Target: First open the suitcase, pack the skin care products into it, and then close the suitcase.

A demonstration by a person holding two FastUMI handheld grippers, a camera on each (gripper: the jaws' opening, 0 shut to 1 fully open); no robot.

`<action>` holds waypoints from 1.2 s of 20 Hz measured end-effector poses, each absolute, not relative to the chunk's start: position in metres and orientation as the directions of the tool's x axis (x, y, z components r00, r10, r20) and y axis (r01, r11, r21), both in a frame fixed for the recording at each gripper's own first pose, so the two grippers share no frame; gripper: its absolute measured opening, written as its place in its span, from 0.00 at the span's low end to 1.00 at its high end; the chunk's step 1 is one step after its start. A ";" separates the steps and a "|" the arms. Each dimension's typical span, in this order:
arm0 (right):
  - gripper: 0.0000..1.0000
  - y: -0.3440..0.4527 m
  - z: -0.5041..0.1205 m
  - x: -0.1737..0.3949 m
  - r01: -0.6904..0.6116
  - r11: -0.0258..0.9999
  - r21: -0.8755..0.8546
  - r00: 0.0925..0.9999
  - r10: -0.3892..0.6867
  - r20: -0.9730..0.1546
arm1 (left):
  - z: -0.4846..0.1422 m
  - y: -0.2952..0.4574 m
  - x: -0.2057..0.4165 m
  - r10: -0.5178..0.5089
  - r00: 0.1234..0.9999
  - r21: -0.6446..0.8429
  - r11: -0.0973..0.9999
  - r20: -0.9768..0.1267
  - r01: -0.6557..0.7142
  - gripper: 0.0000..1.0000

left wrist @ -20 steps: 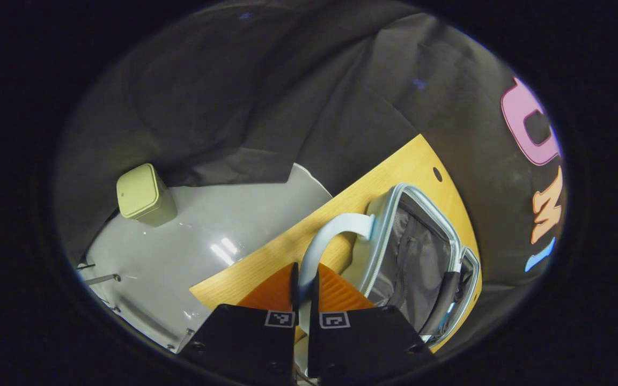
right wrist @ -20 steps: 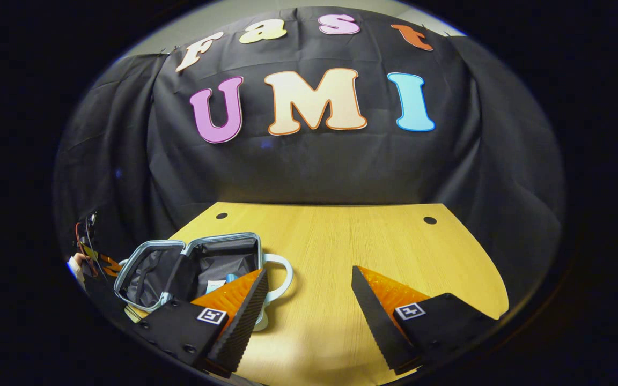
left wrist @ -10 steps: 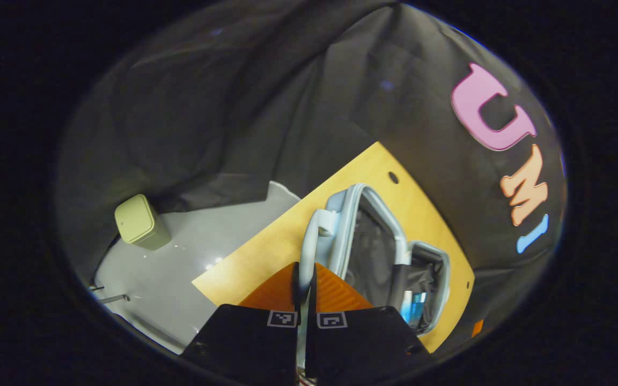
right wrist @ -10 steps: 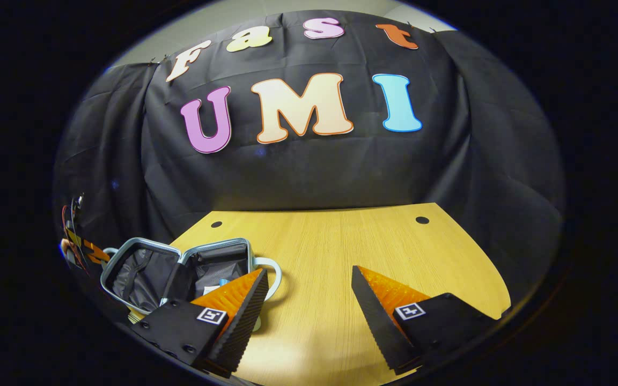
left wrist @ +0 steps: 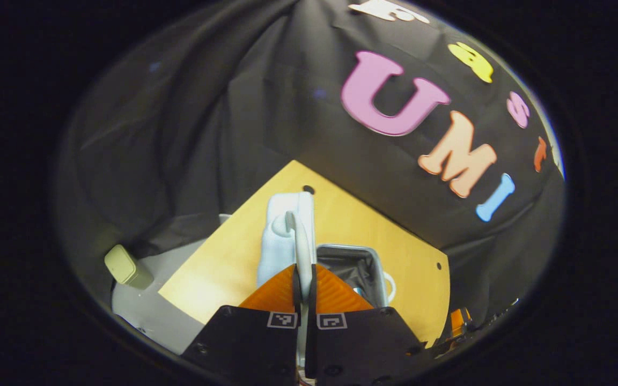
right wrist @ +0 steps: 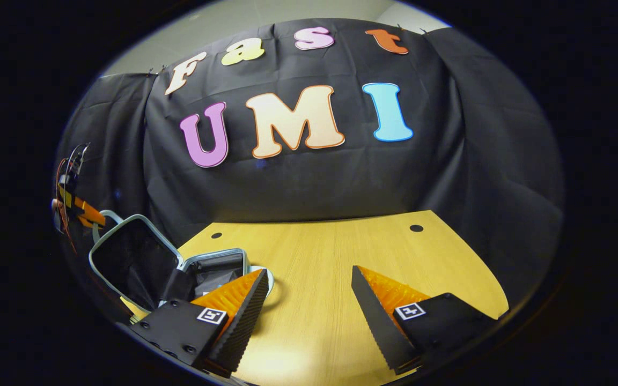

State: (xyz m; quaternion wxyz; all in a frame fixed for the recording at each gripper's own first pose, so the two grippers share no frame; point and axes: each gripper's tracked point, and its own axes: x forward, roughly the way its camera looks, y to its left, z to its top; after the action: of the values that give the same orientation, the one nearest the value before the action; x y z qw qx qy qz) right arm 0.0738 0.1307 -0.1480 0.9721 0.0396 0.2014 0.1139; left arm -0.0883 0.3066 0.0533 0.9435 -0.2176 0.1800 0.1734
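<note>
Suitcase (right wrist: 142, 262) half open at wooden table's (right wrist: 341, 300) near-left edge, left gripper (left wrist: 304, 279) clamped on its lid handle (left wrist: 301, 241), right gripper (right wrist: 309, 300) spread wide, grey floor (left wrist: 148, 316), green bin (left wrist: 126, 265) far left

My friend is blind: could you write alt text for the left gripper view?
The left gripper has its jaws shut on the pale blue handle of a suitcase lid, held up on edge over the wooden table. The open suitcase base lies beside it.
</note>
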 end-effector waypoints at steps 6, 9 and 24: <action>0.98 0.095 -0.140 0.060 -0.191 0.973 0.132 0.906 0.227 -0.358 | 0.059 0.199 -0.021 0.134 0.894 -0.294 0.914 -0.427 -0.278 0.00; 0.98 0.079 -0.137 0.057 -0.179 0.974 0.137 0.910 0.217 -0.353 | 0.042 0.154 0.014 0.083 0.887 -0.281 0.932 -0.454 -0.231 0.00; 0.98 0.038 -0.123 0.055 -0.108 0.978 0.179 0.929 0.163 -0.331 | -0.135 0.048 0.123 0.025 0.690 -0.177 0.959 -0.723 -0.220 0.01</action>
State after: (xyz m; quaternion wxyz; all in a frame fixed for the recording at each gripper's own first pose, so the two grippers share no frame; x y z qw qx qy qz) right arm 0.0550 0.0382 -0.1233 0.9790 0.0792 0.1747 0.0690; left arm 0.1233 0.0483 -0.1348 0.9106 -0.1258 0.3879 0.0674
